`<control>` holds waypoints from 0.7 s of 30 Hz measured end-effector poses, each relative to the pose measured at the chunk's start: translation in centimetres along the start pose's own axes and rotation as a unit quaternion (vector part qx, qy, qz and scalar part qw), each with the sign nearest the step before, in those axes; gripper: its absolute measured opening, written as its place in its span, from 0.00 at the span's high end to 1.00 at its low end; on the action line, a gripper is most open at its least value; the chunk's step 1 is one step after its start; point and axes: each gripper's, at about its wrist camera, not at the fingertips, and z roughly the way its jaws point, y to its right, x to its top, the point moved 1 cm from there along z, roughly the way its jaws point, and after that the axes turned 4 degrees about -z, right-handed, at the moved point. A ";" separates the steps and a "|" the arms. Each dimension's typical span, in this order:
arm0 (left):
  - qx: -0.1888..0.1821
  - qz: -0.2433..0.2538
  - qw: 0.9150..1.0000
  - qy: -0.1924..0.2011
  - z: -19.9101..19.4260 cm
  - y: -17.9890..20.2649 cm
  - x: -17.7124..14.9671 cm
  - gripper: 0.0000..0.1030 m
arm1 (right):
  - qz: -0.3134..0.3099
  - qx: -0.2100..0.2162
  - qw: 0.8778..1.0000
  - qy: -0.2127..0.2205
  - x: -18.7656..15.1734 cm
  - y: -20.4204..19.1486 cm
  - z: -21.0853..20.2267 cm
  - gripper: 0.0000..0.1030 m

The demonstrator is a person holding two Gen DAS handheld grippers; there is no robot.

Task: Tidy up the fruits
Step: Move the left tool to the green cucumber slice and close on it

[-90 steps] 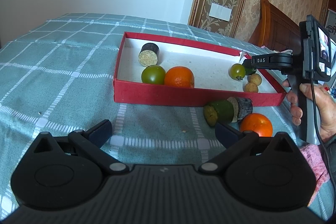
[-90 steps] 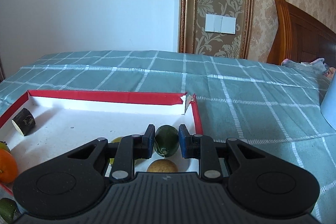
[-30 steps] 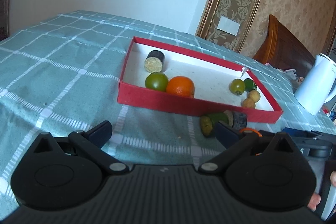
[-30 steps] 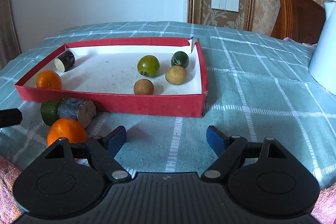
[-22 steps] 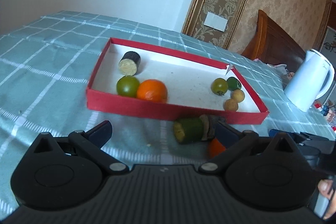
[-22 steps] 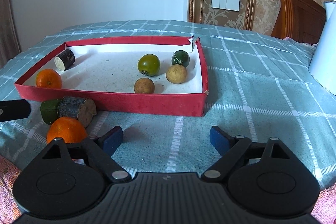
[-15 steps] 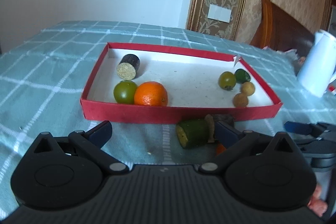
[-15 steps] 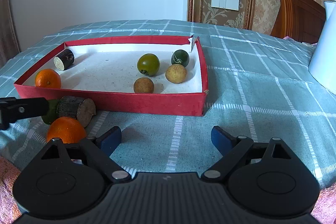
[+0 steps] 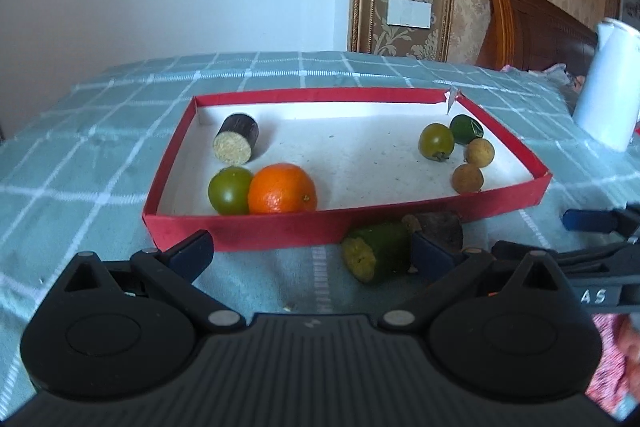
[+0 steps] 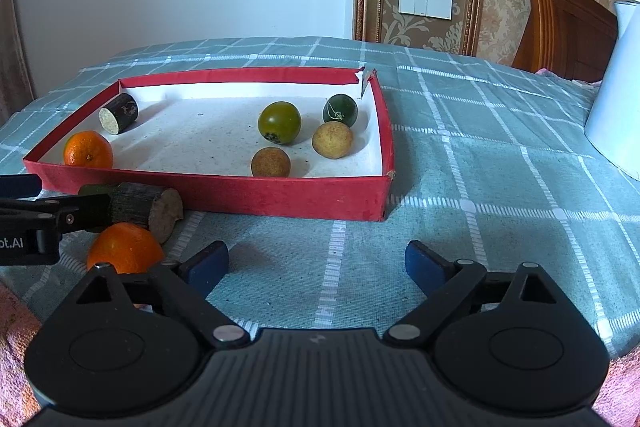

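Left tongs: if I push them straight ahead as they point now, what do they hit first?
Probably the near wall of the red tray. The open left tongs face it across bare cloth; the green piece lies just inside the right finger, so depth is uncertain.

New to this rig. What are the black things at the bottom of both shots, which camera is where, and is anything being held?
No robot arm here: a person holds one two-finger gripper in each hand, and each carries a fisheye camera looking forward along its fingers. The black shape at the bottom of each picture is that gripper's own body.

Left wrist view: the left gripper is open and empty, and the right gripper shows at its right edge.

Right wrist view: the right gripper is also open, holding nothing.

On the green checked tablecloth sits a red tray with an orange, a dark cut stalk piece, green round fruits and two small brown ones. Outside the tray, in front of it, lie another orange, a dark stalk piece and a green stalk piece. A white jug stands to the right.
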 end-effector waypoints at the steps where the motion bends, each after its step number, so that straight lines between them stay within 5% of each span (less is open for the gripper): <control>1: 0.000 0.001 1.000 -0.002 0.1 0.1 0.0 0.00 | 0.000 0.000 1.000 0.000 0.0 0.0 0.0 0.07; 8: 0.005 0.046 0.999 -0.005 -0.6 0.5 -0.8 0.00 | 0.002 0.002 1.000 -0.001 0.0 0.1 0.0 0.06; 11: 0.029 0.041 0.999 -0.021 0.2 0.6 -1.1 0.00 | 0.001 0.001 1.000 -0.001 0.0 0.1 0.0 0.06; 21: 0.017 0.027 0.999 -0.027 0.7 0.7 -0.5 0.00 | 0.002 0.001 1.000 -0.001 -0.1 0.1 0.1 0.05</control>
